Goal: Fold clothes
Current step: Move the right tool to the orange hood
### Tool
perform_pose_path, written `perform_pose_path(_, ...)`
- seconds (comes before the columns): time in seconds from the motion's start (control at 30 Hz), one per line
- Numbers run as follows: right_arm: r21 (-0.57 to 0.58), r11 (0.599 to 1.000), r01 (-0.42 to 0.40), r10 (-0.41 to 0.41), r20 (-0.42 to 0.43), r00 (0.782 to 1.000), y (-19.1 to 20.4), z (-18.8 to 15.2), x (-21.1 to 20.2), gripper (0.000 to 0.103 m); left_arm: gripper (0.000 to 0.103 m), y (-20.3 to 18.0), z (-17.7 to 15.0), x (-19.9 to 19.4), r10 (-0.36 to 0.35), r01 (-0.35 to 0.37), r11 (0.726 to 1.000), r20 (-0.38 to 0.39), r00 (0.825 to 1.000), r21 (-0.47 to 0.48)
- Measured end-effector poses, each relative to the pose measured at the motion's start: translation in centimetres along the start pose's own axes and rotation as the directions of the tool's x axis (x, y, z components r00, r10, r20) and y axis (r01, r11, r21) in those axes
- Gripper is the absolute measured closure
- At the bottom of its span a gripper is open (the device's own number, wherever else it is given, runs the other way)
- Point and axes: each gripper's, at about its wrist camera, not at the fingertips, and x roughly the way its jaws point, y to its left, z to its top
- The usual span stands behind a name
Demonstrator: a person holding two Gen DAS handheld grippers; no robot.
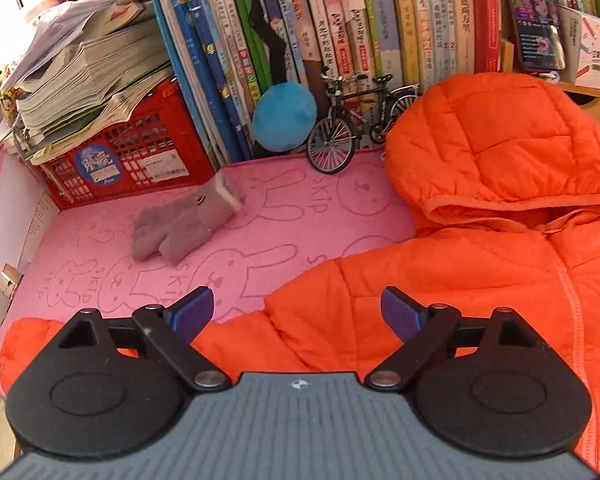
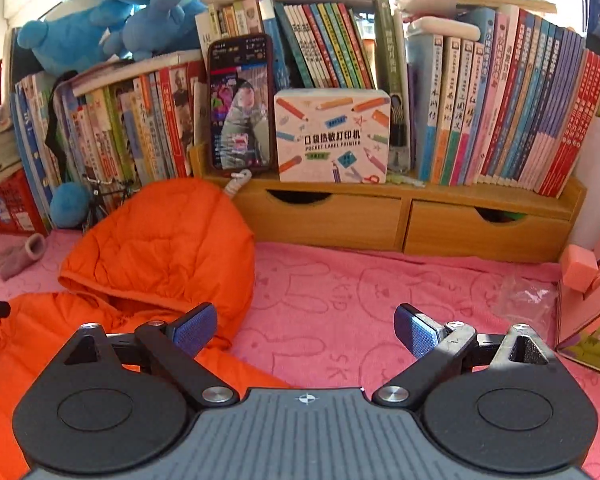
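My left gripper (image 1: 298,314) and right gripper (image 2: 305,332) are both wide open and empty over the puffy orange hooded jacket (image 1: 480,240) lying flat on the pink bunny towel (image 2: 360,312), so I might pinch the towel too.

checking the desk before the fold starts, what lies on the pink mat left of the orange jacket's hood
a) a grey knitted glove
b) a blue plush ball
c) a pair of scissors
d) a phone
a: the grey knitted glove lies flat on the pink mat, apart from the orange jacket; the blue plush ball sits further back against the books, and the phone stands on the wooden organiser.
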Motion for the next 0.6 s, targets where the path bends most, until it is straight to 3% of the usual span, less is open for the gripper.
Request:
perform_pose_path(0.13, 0.01, 0.998, -0.07, 0.07, 0.031, 0.997, 1.3, 4.8, 4.1, 0.007, 0.011, -2.6, 0.3, -0.6, -0.067, 0.066, 0.995, 0.022, 0.997, 0.07)
perform_pose_path(0.27, -0.034, 0.991, -0.126, 0.126, 0.005, 0.992, 4.2, 7.0, 8.6, 0.011, 0.011, -3.5, 0.0, -0.2, -0.097, 0.097, 0.993, -0.014, 0.995, 0.07)
perform_pose_path(0.5, -0.093, 0.984, -0.15, 0.142, -0.082, 0.986, 7.9, 7.2, 13.7, 0.023, 0.011, -2.3, -1.2, 0.7, -0.068, 0.069, 0.998, -0.082, 0.994, 0.012)
perform_pose_path(0.6, -0.118, 0.982, -0.149, 0.139, -0.091, 0.986, 8.9, 6.9, 14.7, 0.024, 0.011, -1.3, -1.4, 1.3, -0.055, 0.052, 0.998, -0.114, 0.992, -0.031)
